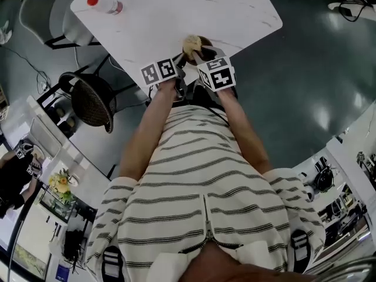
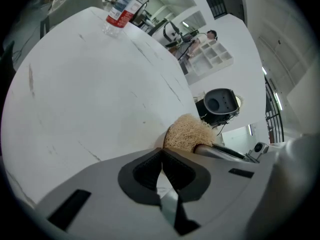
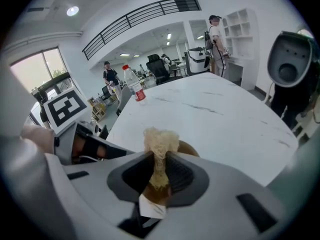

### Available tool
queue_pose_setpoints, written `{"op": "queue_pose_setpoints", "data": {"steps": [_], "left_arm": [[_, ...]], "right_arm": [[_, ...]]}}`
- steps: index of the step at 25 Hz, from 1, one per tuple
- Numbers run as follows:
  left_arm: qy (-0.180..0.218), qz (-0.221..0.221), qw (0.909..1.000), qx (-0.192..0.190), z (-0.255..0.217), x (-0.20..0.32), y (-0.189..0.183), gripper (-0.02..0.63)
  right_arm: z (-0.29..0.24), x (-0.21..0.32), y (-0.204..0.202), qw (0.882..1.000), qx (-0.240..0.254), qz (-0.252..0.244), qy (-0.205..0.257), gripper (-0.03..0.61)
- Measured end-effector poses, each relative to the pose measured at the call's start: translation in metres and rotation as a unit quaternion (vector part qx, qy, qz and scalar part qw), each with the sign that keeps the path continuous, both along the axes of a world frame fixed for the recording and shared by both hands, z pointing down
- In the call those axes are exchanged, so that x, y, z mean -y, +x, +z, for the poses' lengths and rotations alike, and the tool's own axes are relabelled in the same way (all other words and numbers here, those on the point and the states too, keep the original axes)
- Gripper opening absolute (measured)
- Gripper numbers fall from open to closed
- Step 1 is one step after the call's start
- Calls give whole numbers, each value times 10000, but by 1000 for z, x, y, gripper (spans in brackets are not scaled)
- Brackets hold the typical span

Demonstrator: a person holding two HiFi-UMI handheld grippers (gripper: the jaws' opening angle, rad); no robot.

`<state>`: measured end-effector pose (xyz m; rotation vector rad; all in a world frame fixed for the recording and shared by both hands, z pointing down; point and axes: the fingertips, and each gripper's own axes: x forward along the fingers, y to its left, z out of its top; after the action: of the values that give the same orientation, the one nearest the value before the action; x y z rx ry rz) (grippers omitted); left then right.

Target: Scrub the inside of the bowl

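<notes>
A tan fibre scrubber stands up between the jaws of my right gripper, which is shut on it. Just behind it shows the rim of a brown bowl. In the head view the scrubber lies over the bowl at the near edge of the white table, with both grippers close to it. My left gripper has its pads pressed together just left of the scrubber. I see nothing between them, and the bowl is mostly hidden in that view.
A plastic water bottle with a red cap lies at the far left of the table. A dark round-backed chair stands to the left. A black machine sits beyond the table's edge. People stand far off in the room.
</notes>
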<state>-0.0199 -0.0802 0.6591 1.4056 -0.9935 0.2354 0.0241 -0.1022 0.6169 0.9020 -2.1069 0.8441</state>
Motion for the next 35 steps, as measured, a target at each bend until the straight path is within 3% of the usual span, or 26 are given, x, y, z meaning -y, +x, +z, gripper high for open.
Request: {"op": "queue_pose_setpoints", "data": {"steps": [15, 35], "left_arm": [[22, -183, 9998, 68, 0, 1, -7, 8], [-5, -257, 9997, 49, -1, -2, -11, 8]], "right_arm": [[-1, -17, 5, 9996, -57, -157, -246, 80], [-3, -20, 22, 9980, -565, -273, -69, 80]]}}
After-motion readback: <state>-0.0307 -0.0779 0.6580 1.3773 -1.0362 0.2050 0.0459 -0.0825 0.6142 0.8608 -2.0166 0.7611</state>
